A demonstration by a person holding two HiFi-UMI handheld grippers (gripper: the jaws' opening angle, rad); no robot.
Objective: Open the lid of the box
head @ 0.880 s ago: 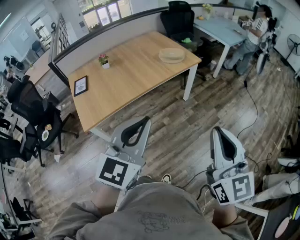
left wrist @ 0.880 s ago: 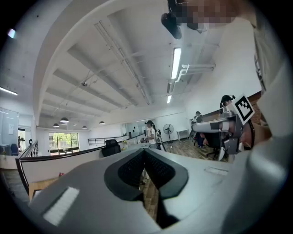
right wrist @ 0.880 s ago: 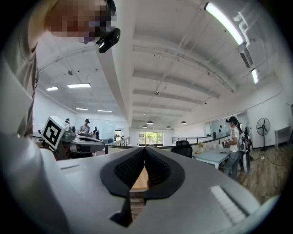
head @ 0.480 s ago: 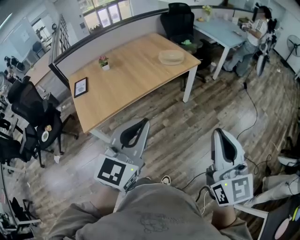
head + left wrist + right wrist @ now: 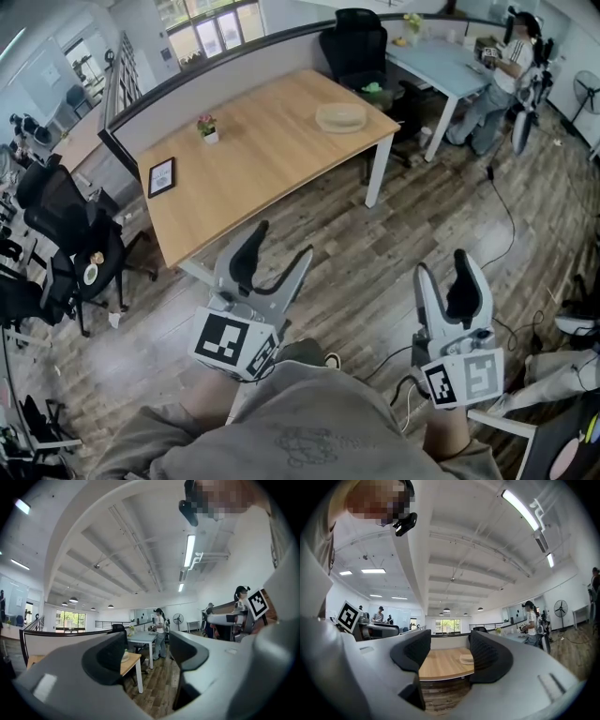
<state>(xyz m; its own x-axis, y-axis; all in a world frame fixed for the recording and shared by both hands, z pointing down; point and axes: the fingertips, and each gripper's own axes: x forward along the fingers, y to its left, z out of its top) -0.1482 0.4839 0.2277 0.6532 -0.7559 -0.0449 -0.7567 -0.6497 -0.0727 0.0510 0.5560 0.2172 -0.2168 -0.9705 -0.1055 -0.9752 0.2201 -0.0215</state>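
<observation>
though distant, pale round box (image 5: 340, 116)

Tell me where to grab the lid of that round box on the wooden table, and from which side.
Probably the lid by its rim, pinched from the side, coming in over the table's right end. The box is round, low and flat, with no knob visible from this distance, and it sits near that end of the table.
</observation>
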